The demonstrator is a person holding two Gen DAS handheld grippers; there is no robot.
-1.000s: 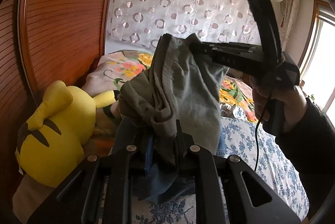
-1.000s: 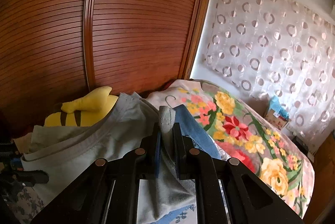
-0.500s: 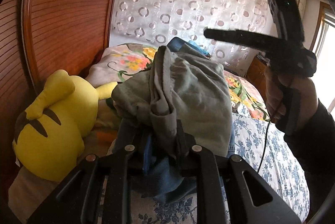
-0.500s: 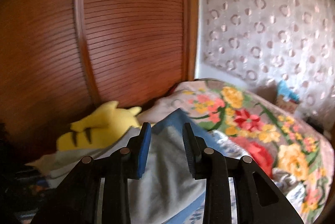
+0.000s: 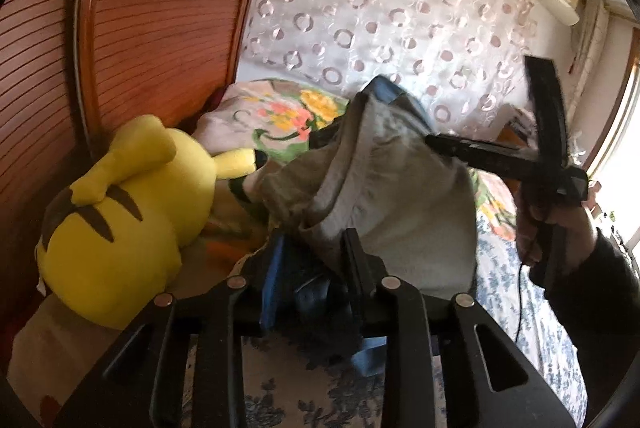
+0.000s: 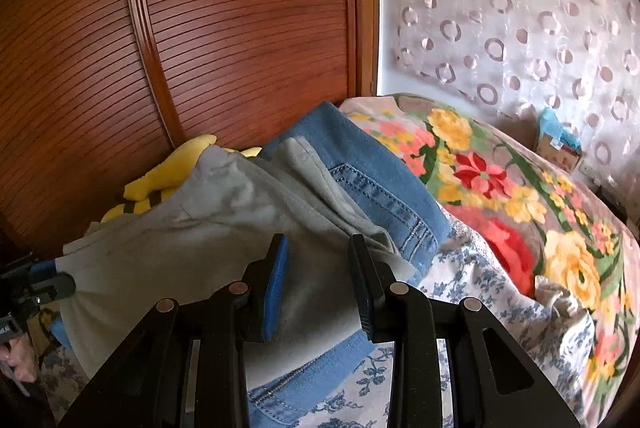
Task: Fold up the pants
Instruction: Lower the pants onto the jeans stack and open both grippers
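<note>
The grey-green pants lie bunched on the bed over a pair of blue jeans. My left gripper has its jaws apart with a fold of the grey pants hanging between them. In the right wrist view the grey pants spread flat across the jeans, and my right gripper is open and empty just above them. The right gripper also shows in the left wrist view, held by a hand at the far edge of the pants.
A yellow plush toy lies to the left against the wooden slatted wardrobe. A floral blanket covers the bed's far side. The blue-flowered sheet lies under the clothes. A patterned curtain hangs behind.
My right gripper let go of the grey pants and opened. The pants dropped flat onto the jeans. My left gripper's jaws have spread apart around the fold.
</note>
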